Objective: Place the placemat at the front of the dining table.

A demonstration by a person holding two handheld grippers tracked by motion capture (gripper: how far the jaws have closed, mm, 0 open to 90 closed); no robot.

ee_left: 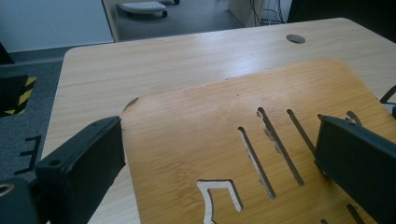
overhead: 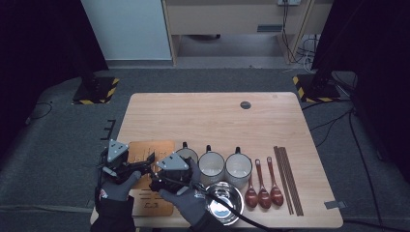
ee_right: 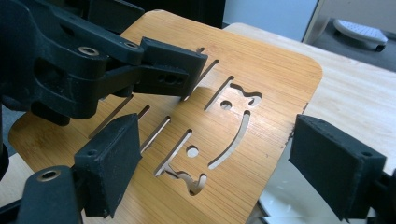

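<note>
Looks like I'm in some kind of lab or recording studio setup, not a home. The wooden desk (overhead: 208, 116) sits on grey carpet (overhead: 58, 145), black curtains (overhead: 38, 38) hang on both sides, yellow-and-black striped stand bases (overhead: 96, 90) flank it, and loose cables (overhead: 295, 46) run along the far wall.

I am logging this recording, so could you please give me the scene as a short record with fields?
surface: light wooden table
board: brown bamboo board with cut-out slots, at the table's front left
mugs: three white mugs with dark handles, in a row right of the board
bowl: shiny steel bowl, in front of the mugs
spoons: three dark red-brown spoons, right of the mugs
chopsticks: dark brown chopsticks, right of the spoons
left gripper: open, over the board
right gripper: open, over the board
</note>
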